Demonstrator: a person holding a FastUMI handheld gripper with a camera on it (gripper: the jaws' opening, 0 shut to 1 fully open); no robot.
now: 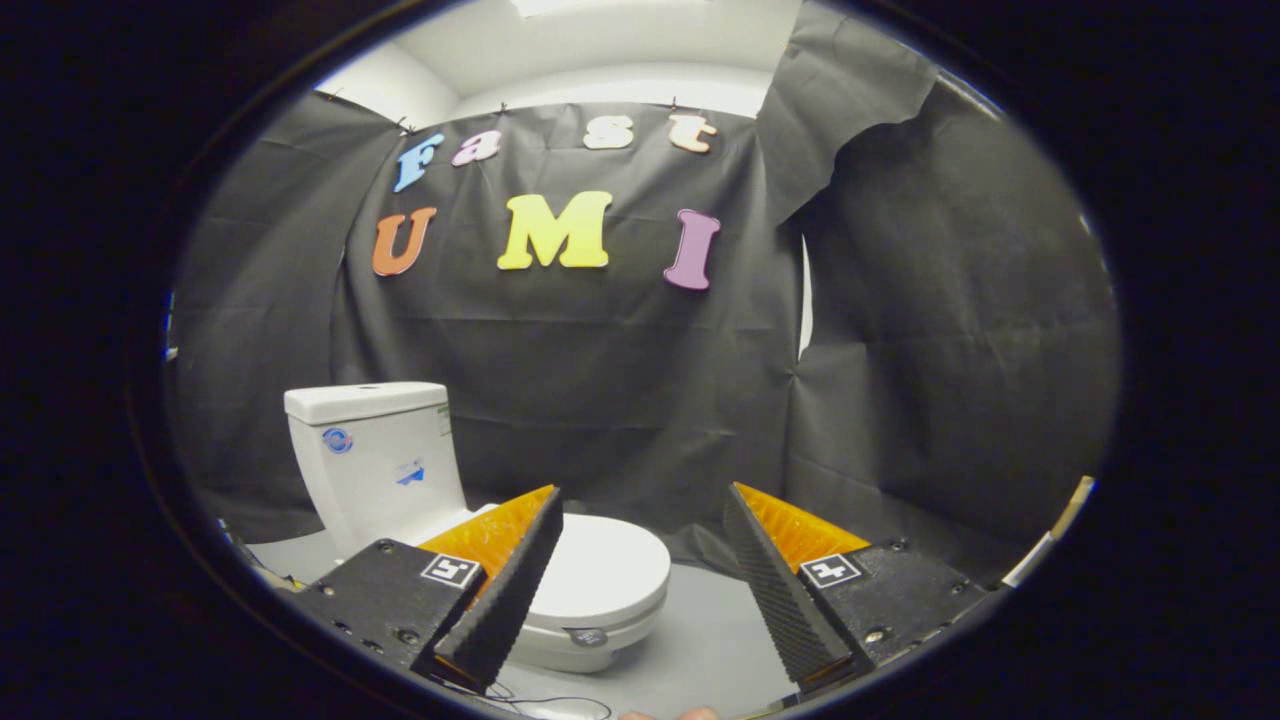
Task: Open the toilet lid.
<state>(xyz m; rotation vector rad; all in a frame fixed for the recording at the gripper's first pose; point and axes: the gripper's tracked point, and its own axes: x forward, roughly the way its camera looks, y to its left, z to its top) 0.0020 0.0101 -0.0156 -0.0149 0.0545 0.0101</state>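
Observation:
A small white toilet stands on the grey floor ahead and to the left of my fingers. Its lid (pixel 600 570) lies flat and closed over the bowl, and the tank (pixel 375 455) rises upright behind it. My gripper (pixel 640 505) is open, its fingers spread wide with nothing between them. The left finger (pixel 515 575) overlaps the lid's left side in the view, while the lid's front rim sits just ahead of the gap, apart from both fingers. The right finger (pixel 765 570) hangs over bare floor to the right of the toilet.
The grey floor (pixel 700 640) spreads to the right of the toilet. Black cloth walls (pixel 950 350) enclose the booth behind and on both sides. A thin cable (pixel 545 700) lies on the floor close below the fingers.

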